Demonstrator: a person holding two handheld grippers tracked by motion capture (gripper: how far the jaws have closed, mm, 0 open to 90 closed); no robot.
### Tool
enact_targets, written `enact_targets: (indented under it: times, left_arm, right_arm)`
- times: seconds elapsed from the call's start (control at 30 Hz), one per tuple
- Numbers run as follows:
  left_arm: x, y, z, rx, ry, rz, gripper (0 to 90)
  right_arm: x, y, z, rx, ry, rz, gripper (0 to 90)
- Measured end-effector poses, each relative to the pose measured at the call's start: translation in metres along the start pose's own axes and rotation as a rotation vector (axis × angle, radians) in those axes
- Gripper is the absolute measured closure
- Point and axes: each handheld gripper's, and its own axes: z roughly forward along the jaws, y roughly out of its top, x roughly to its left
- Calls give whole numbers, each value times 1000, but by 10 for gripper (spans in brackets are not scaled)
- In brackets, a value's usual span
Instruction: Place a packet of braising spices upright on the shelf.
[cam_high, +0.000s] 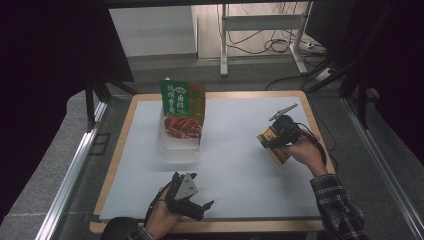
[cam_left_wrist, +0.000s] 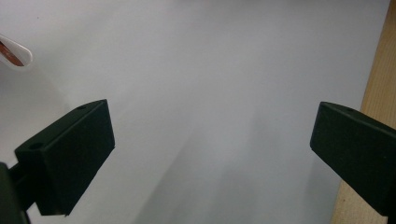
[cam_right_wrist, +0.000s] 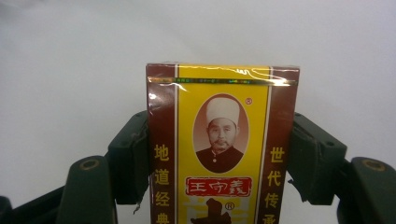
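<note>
High view: right gripper (cam_high: 270, 141) sits at the right side of the surface (cam_high: 240, 165), clamped on a yellow-and-maroon box (cam_high: 273, 145); box is between its jaws, off the surface w/ the hand under it. Left gripper (cam_high: 200, 206) is near the front edge, jaws apart, nothing in them, well apart from the box. Far ahead of the left gripper, a green-and-red pouch (cam_high: 182, 110) stands upright in a clear tray (cam_high: 177, 150).

Left gripper view: jaws wide, bare white surface (cam_left_wrist: 210, 93) between them; wood edge (cam_left_wrist: 376, 70) runs beside the right-hand jaw. A small white-and-red corner of something shows at upper left, can't tell what.

Right gripper view: box (cam_right_wrist: 222, 144) is upright between the jaws, pads pressing both maroon side strips. Yellow front panel w/ an oval portrait and red label faces the camera; the top end sticks out past the fingertips. White surface behind.
</note>
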Motion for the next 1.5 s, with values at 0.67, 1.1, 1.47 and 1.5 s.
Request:
enact_targets:
  times: [0.67,1.1,1.47,1.5]
  left_arm:
    - [0,0,-1,-5,0,2,0]
    - [0,0,-1,-2,-1,9,0]
    - [0,0,-1,0,0,15,0]
    - [0,0,-1,0,0,16,0]
  right_arm:
    - [25,16,-20,-296,66,-69,317]
    - [36,28,-20,-419,79,-78,317]
    - [46,41,-19,-488,102,-83,317]
    - [47,42,-18,-491,111,-84,317]
